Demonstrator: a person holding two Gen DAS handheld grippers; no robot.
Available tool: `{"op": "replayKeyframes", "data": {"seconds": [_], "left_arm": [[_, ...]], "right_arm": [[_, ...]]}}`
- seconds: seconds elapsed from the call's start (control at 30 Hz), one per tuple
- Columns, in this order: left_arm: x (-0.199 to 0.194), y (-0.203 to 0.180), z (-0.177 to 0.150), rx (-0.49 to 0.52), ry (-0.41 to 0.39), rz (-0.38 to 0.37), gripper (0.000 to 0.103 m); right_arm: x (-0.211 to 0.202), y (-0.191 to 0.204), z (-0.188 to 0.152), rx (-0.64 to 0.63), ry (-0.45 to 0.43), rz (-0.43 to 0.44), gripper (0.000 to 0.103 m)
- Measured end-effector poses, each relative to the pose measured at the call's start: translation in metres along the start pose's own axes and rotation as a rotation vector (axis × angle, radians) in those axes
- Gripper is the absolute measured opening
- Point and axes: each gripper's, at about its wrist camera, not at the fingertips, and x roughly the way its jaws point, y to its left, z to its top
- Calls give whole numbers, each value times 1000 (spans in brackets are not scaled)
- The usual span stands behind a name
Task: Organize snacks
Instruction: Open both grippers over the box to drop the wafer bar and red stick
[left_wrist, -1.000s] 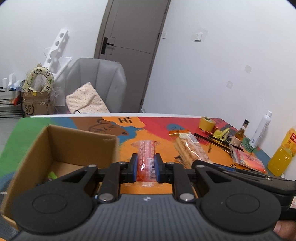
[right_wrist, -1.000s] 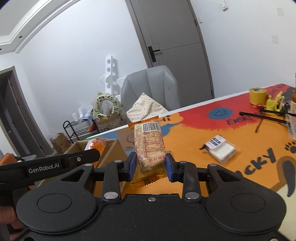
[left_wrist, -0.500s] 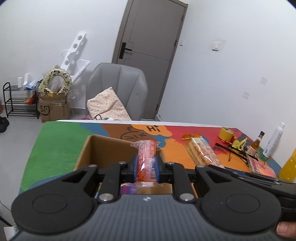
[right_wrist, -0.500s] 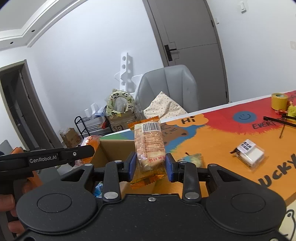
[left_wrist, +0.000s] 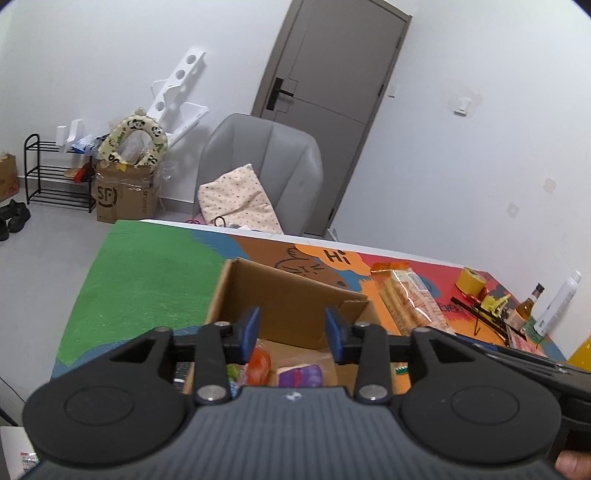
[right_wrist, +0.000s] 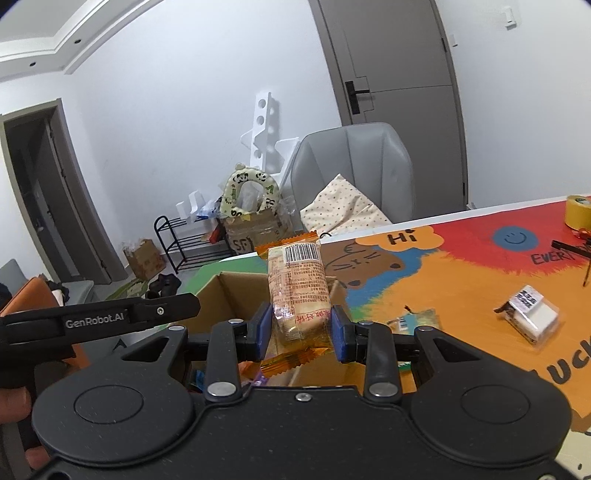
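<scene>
An open cardboard box (left_wrist: 291, 291) stands on the colourful table mat, with several snack packs on its floor. My left gripper (left_wrist: 291, 332) hangs over the box, its jaws opening and nothing between them. The orange-red snack pack (left_wrist: 258, 362) lies in the box just below the left finger, beside a purple pack (left_wrist: 301, 374). My right gripper (right_wrist: 299, 328) is shut on an upright orange biscuit pack (right_wrist: 299, 291) with a barcode on top, held over the near edge of the same box (right_wrist: 229, 295). In the left wrist view that biscuit pack (left_wrist: 408, 299) shows to the right of the box.
A clear-wrapped white snack (right_wrist: 530, 314) and a small flat packet (right_wrist: 415, 319) lie on the mat right of the box. A yellow tape roll (left_wrist: 469, 280), bottles (left_wrist: 557, 302) and black sticks (left_wrist: 487, 321) crowd the far right. A grey chair (left_wrist: 266, 166) stands behind the table.
My left gripper moved over the box and let go of the orange-red pack, which now lies inside. My right gripper carried the biscuit pack leftward to the box.
</scene>
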Motion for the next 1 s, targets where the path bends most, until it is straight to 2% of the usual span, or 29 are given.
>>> {"op": "replayKeyframes", "data": {"seconds": [0.23,0.5,0.53,0.63,0.67,0.73,0.83,1.0], "left_arm": [[-5,22,4,-38,-13,20,51],[-4,32,8,-58,-15,20,54],[-4,33,8,-60,-15,20,55],[-1,33,9,-63,-14,20,56],[0,33,9,-64,-13,20,57],[0,31,9,-61,-15,19,60],[2,28,8,-55,-13,19,61],[4,14,7,-33,-8,14,65]], "right_arm": [[20,18,5,-31,27,22,31],[38,32,10,-72,66,66,32],[40,32,10,-77,71,54,33],[43,27,11,-67,70,-48,45],[41,24,11,-58,66,-66,45],[36,19,11,-47,59,-59,47],[29,16,10,-48,46,-72,57],[23,3,6,-23,51,-84,57]]}}
